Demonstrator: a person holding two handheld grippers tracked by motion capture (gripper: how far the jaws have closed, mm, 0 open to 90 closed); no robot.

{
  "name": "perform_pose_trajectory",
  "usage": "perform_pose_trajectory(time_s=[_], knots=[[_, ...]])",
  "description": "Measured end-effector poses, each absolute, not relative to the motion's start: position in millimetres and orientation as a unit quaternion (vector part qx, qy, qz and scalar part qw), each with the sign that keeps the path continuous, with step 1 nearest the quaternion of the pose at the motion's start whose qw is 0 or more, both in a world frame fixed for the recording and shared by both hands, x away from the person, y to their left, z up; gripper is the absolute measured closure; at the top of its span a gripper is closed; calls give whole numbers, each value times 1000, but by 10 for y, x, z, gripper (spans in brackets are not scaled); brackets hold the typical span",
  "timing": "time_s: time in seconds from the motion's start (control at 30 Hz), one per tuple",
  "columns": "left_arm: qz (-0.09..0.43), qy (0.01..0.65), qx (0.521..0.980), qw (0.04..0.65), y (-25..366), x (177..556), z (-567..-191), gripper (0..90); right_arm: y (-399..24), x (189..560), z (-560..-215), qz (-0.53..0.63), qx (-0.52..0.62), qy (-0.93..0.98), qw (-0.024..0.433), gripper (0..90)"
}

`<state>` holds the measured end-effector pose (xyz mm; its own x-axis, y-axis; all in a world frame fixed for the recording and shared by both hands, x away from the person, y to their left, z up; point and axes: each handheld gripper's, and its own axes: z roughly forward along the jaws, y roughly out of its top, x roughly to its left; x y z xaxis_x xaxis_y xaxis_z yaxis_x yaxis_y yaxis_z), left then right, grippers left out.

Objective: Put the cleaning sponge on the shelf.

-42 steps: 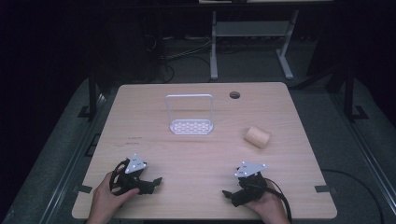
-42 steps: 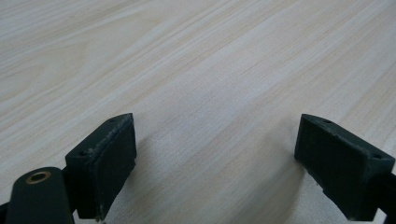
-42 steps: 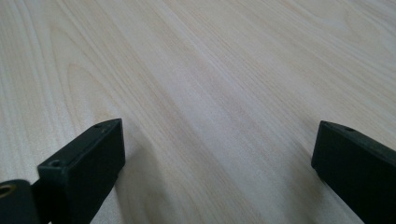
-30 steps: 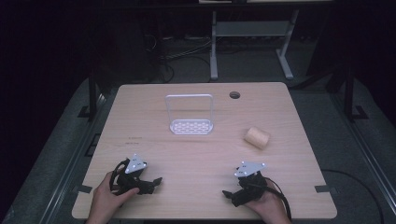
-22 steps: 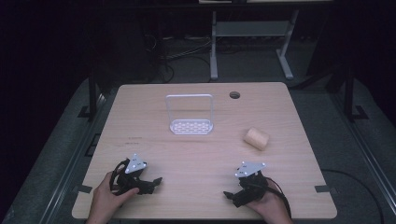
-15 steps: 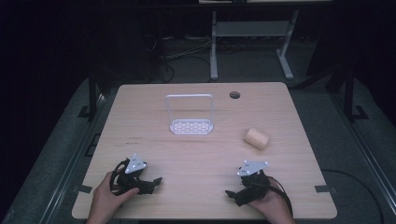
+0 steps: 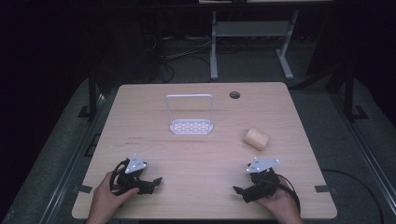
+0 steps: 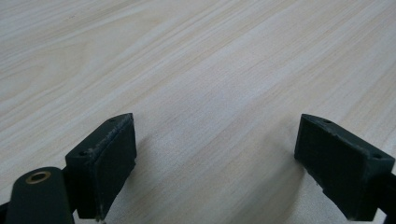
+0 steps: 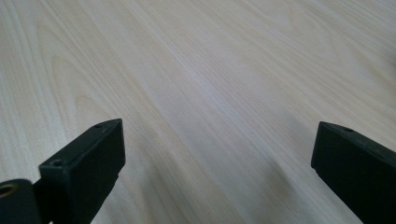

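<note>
Right claw (image 7: 243, 191) slightly rightward; no writing.

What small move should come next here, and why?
Probably lift the right gripper and carry it forward toward the tan roll. Both grippers rest near the table's near edge with jaws wide apart and nothing between them; the roll lies nearer the right one than the left gripper.

Tan cylinder (image 7: 256, 138) lies on its side, right of white rack (image 7: 190, 116).
</note>
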<state>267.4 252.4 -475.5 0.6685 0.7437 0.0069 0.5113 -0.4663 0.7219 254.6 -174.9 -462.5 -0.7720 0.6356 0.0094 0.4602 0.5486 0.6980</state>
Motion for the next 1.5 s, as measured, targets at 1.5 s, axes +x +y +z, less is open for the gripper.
perform_pose_trajectory(time_s=[1.5], knots=[[163,373,841,357,2524,2673,-4755,121,-2275,2655,-4462,350,363,851,144,30]])
